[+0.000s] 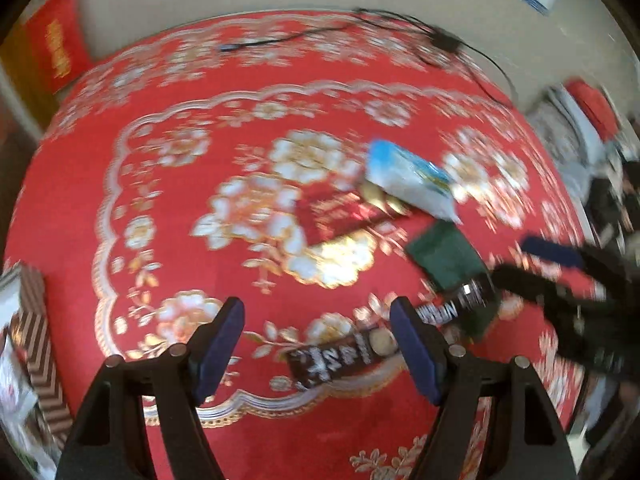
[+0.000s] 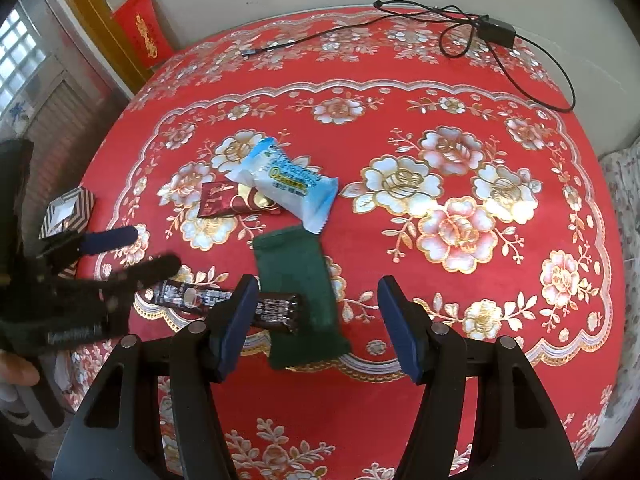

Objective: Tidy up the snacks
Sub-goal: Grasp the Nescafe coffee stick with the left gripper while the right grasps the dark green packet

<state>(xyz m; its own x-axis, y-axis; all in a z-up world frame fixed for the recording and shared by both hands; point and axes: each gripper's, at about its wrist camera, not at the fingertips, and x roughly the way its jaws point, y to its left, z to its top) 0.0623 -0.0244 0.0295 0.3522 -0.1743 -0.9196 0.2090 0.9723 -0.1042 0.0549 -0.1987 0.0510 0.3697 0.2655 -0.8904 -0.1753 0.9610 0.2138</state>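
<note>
Right now both claws hang above the bench (image 2: 400,400), which wears a red floral cloth, each w/ jaws apart and nothing between the pads. Left claw (image 1: 318,346) fills the bottom of the left wrist view; that pic is blurred. Right claw (image 2: 318,326) sits at the bottom centre of the right wrist view, and the left claw also shows at mid-left there, jaws apart too.

Snacks sit in a loose cluster at centre-left of the right wrist view. White-and-blue packet (image 2: 286,184) is uppermost, overlapping one end of a dark red packet (image 2: 224,200) to its left. Below them a dark green pouch (image 2: 300,292) runs down toward the near edge. Black snack bar (image 2: 188,298) w/ white print lies crosswise, its right end on top of the green pouch, partly hidden by the right claw's left finger.

Striped box (image 2: 74,208) at mid-left edge of bench. Black cable and adapter (image 2: 496,32) at upper right.
</note>
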